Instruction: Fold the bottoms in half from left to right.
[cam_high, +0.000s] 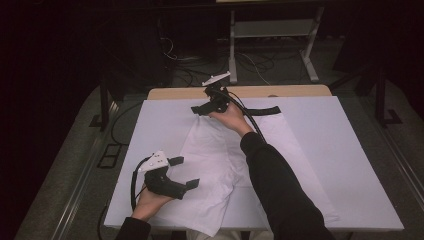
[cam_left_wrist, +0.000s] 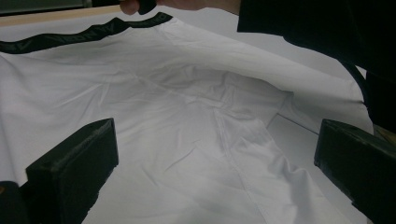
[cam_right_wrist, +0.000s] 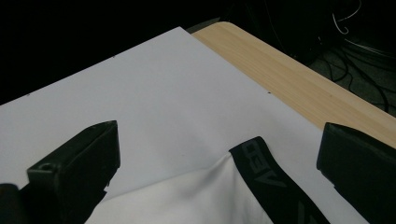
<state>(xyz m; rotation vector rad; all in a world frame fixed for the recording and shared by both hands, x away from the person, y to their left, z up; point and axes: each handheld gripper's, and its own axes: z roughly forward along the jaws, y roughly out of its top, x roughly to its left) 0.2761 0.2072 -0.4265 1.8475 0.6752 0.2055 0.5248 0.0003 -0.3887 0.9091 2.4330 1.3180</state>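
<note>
White shorts (cam_high: 220, 160) with a black waistband (cam_high: 264, 111) are spread on the white board (cam_high: 350, 165) that covers the wooden table (cam_high: 300, 91). The waistband lies along the far edge of the garment, running left to right, and the legs reach toward the near edge, so the long axis is judged to run from far to near. The right gripper (cam_high: 204, 108) is held over the far left end of the waistband; in the right gripper view its jaws stand wide apart, with the corner of the band just ahead between them and nothing gripped. The left gripper (cam_high: 184, 172) is held low at the near left of the cloth, jaws likewise spread wide and empty, pointing across the fabric toward the far side. The waistband corner is much nearer to the right gripper, while the near leg hem lies closer to the left one.
</note>
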